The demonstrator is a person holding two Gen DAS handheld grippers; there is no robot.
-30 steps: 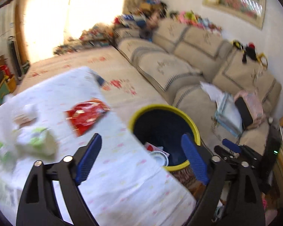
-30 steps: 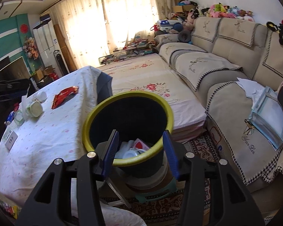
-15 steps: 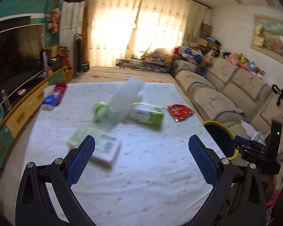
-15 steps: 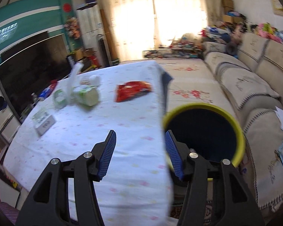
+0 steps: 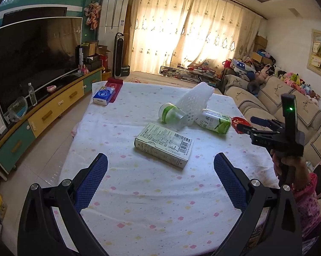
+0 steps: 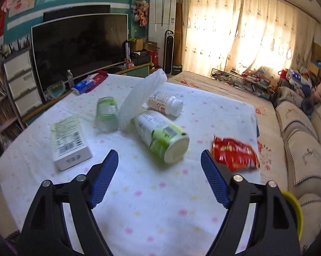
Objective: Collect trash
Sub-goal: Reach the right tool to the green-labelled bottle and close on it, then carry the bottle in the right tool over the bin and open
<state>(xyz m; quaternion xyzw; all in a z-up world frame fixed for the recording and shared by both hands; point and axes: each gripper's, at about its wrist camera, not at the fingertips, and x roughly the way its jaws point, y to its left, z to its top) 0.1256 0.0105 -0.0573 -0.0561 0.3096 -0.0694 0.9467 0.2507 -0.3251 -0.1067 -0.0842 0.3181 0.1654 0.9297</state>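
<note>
Above the near edge of the table (image 5: 151, 202) the left gripper (image 5: 160, 177) hangs with its blue fingers (image 5: 92, 181) spread wide and nothing between them. The right gripper (image 6: 159, 171) is also wide apart and empty, over the white dotted cloth. Just ahead of its fingers lies a green-and-white bottle (image 6: 160, 136) on its side, the bottom turned to the camera. A red snack wrapper (image 6: 235, 154) lies flat beside the right finger, near the table edge. To the left a white carton with a barcode (image 6: 69, 140) lies flat. Behind the bottle a white foam net sleeve (image 6: 141, 98) leans up, with a clear cup with green band (image 6: 107, 114) and a white pill bottle (image 6: 164, 104) close by. A yellow bin rim (image 6: 292, 211) shows at the lower right.
</note>
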